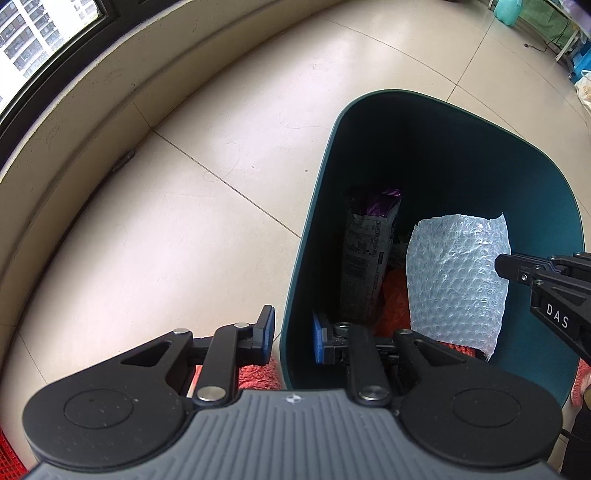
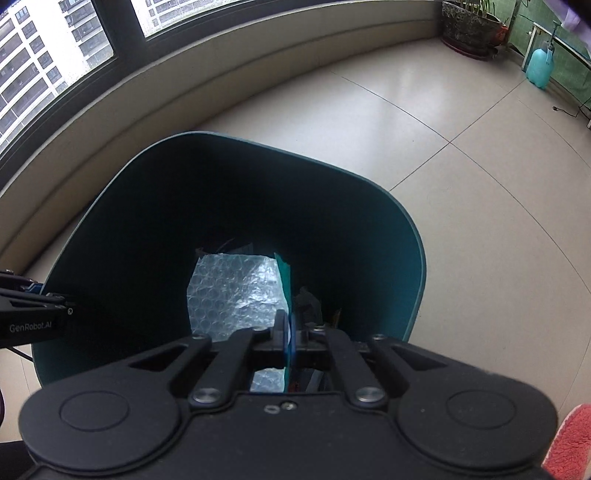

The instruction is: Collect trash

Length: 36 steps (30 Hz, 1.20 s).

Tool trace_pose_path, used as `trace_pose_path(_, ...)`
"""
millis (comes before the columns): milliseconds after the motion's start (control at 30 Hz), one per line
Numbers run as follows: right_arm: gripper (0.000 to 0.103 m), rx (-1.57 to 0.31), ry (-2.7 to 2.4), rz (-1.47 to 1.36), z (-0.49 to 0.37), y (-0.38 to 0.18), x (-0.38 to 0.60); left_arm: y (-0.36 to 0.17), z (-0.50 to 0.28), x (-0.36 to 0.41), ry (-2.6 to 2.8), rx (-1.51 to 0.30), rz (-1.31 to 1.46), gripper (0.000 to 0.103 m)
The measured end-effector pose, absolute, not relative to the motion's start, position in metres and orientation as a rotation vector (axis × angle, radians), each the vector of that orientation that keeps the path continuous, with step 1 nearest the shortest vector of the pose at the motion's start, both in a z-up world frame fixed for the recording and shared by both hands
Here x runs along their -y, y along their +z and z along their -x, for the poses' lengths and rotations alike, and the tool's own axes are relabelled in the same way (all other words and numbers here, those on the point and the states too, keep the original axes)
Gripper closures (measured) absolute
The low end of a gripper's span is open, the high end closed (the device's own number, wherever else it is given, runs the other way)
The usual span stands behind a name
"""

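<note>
A dark teal trash bin (image 1: 535, 177) stands on the tiled floor and holds a purple-topped printed wrapper (image 1: 365, 251) and other scraps. My left gripper (image 1: 291, 334) straddles the bin's near wall with a gap each side, one blue pad (image 1: 266, 328) outside, the other inside. My right gripper (image 2: 289, 334) is shut on a sheet of bubble wrap (image 1: 458, 280) and holds it inside the bin; the sheet also shows in the right wrist view (image 2: 229, 291), with a teal-edged strip (image 2: 285, 280) between the pads. The bin also fills the right wrist view (image 2: 406, 236).
A curved low wall under windows (image 2: 221, 66) runs behind the bin. A potted plant (image 2: 469, 26) and a teal spray bottle (image 2: 539, 66) stand far right. Red fuzzy fabric (image 1: 258, 373) lies by the bin's base, also in the right wrist view (image 2: 569, 439).
</note>
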State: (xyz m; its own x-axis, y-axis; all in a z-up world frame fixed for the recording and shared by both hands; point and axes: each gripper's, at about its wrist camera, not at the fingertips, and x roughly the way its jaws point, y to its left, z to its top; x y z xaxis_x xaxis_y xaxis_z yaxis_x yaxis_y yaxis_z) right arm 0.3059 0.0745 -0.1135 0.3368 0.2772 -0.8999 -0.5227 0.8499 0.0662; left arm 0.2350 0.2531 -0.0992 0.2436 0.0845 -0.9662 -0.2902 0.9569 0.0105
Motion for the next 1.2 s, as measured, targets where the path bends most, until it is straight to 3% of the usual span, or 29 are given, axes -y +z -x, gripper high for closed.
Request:
trace_pose_path(267, 0.102, -1.095, 0.508, 0.391, -0.303, -0.137, -0.104, -0.099, -0.237, -0.251, 0.249, -1.304, 0.169, 0.083)
trace_pose_path(367, 0.097, -1.093, 0.529, 0.433, -0.298, -0.14, -0.109, -0.099, -0.237, -0.25, 0.242, -1.303, 0.168, 0.083)
trace_pose_path(433, 0.087, -1.091, 0.539, 0.443, -0.296, -0.138, -0.111, -0.098, -0.237, -0.25, 0.236, -1.3, 0.165, 0.083)
trace_pose_path(567, 0.086, -1.101, 0.566, 0.386, -0.295, -0.126, -0.101, -0.096, -0.234, -0.249, 0.226, -1.295, 0.155, 0.083)
trace_pose_path(800, 0.071, -1.078, 0.616, 0.313, -0.273, -0.097, -0.082, -0.083, -0.225, -0.24, 0.211, -1.263, 0.087, 0.083)
trace_pose_path(1200, 0.061, -1.001, 0.637, 0.209, -0.225, -0.033, -0.043, -0.035, -0.202, -0.223, 0.219, -1.161, -0.034, 0.083)
